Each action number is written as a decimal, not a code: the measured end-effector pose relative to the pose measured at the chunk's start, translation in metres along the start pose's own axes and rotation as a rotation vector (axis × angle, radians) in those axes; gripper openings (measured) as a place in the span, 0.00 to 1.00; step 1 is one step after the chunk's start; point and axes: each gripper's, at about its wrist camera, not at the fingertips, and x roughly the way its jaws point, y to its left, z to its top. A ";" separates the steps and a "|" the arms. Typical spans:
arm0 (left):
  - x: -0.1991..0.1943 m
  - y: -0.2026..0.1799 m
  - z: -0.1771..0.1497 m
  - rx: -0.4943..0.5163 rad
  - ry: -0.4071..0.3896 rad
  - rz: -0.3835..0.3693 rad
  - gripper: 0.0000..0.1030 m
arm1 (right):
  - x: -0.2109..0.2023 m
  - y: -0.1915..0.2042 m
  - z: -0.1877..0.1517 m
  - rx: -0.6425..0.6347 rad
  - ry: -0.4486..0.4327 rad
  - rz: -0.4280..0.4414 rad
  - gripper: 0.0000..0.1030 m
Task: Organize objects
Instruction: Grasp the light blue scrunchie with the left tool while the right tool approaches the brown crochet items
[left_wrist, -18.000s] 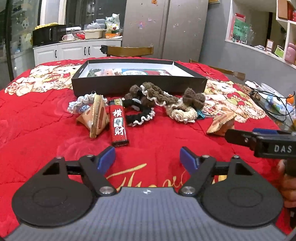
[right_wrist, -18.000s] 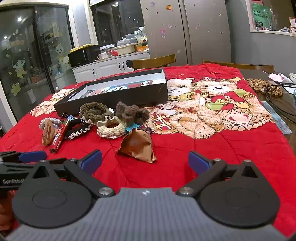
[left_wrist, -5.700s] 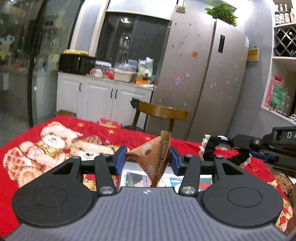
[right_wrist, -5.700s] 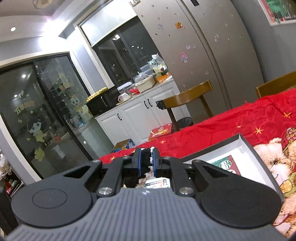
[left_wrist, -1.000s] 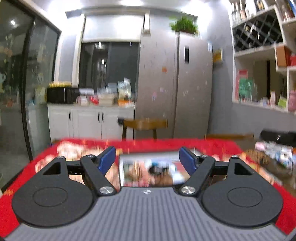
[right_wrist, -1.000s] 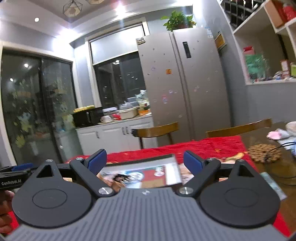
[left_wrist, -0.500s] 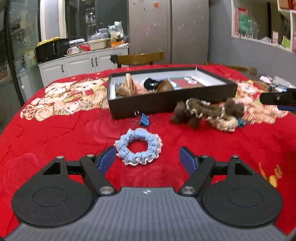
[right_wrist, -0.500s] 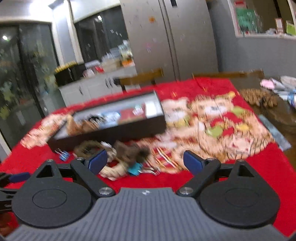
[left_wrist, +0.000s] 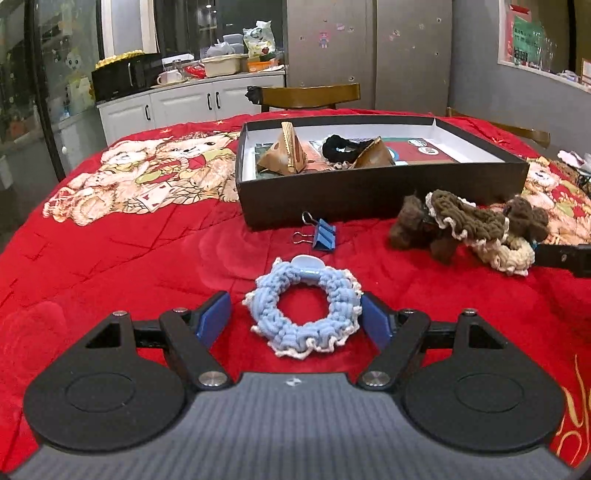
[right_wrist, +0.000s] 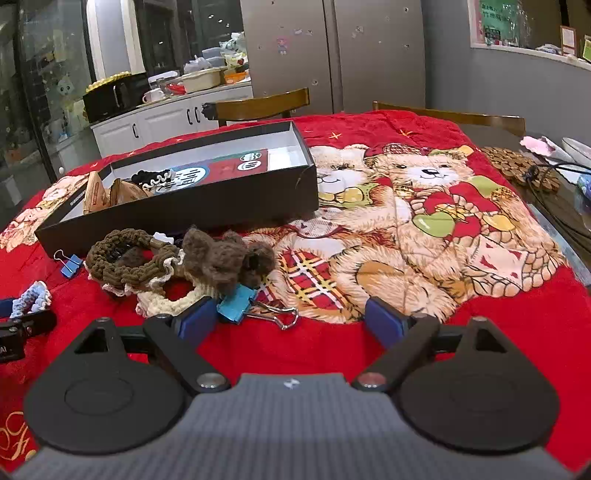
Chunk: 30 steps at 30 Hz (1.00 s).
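The blue scrunchie (left_wrist: 303, 312) lies flat on the red blanket (left_wrist: 110, 251) on the near side of the black box (left_wrist: 369, 192), right between the spread fingers of my left gripper (left_wrist: 297, 319), its ring face-up and its right edge touching or nearly touching my right pad (left_wrist: 375, 321), so I judge a straight squeeze will take it. It is soft, ruffled crochet yarn with a cream frill and a smooth pale tab at the far rim, so it should crush easily. My right gripper (right_wrist: 291, 319) is also wide open and empty, its left finger just beside a blue binder clip (right_wrist: 236, 304) and the brown knitted scrunchies (right_wrist: 177, 258) in front of the box.
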 end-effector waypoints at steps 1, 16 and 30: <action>0.001 0.001 0.001 -0.004 0.000 -0.006 0.77 | 0.000 0.002 0.000 -0.009 -0.001 -0.004 0.87; -0.002 0.007 -0.002 -0.025 -0.028 -0.026 0.44 | -0.004 0.026 -0.005 -0.161 -0.009 -0.014 0.53; -0.007 0.008 -0.005 -0.013 -0.034 -0.025 0.36 | -0.005 0.020 -0.005 -0.117 -0.013 0.021 0.51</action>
